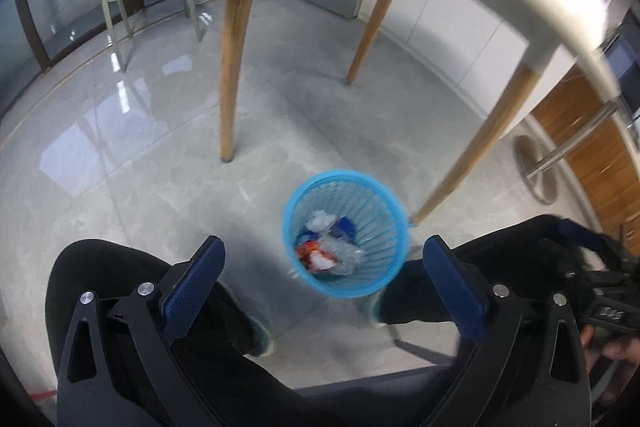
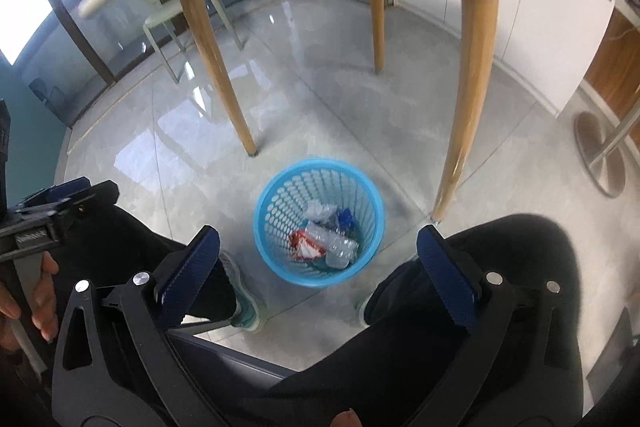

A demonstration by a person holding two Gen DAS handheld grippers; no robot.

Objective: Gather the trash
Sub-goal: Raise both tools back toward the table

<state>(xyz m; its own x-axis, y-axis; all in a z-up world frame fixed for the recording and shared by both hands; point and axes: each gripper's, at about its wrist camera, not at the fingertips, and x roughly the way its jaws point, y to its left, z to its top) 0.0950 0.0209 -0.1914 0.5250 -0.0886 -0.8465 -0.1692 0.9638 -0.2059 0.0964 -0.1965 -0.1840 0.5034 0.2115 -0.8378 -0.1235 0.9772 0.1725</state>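
Trash [image 1: 326, 247] lying in a heap at the bottom of the blue slatted bin [image 1: 384, 227], just ahead of and below both tools, between the person's knees. Bin standing upright on the grey tiled floor [image 1: 140, 147], mouth facing up, close beside a wooden table leg [image 1: 472, 155].

Left gripper [image 1: 324, 271] tilted steeply downward over the bin, jaws spread wide, nothing between the blue pads [image 1: 192, 291]. Left of its near finger, a dark-trousered knee [image 1: 92, 279]; right of its far finger, the other tool's black body gripped by a hand [image 1: 608, 343].

Right gripper [image 2: 318, 263] likewise pitched steeply down, jaws fully apart and empty, bin framed between its fingers. To its left, the other hand [image 2: 36, 291] wrapped round the left tool's handle; past its right finger, the second knee [image 2: 528, 267].

Among the trash, a clear plastic bottle [image 2: 336, 247] lying on its side, long axis running roughly left to right in the right view; which end carries the cap, unclear. Orange-and-white wrapper [image 2: 306, 247] just left of it, crumpled white piece [image 2: 318, 209] and a blue scrap [image 2: 345, 217] beyond.
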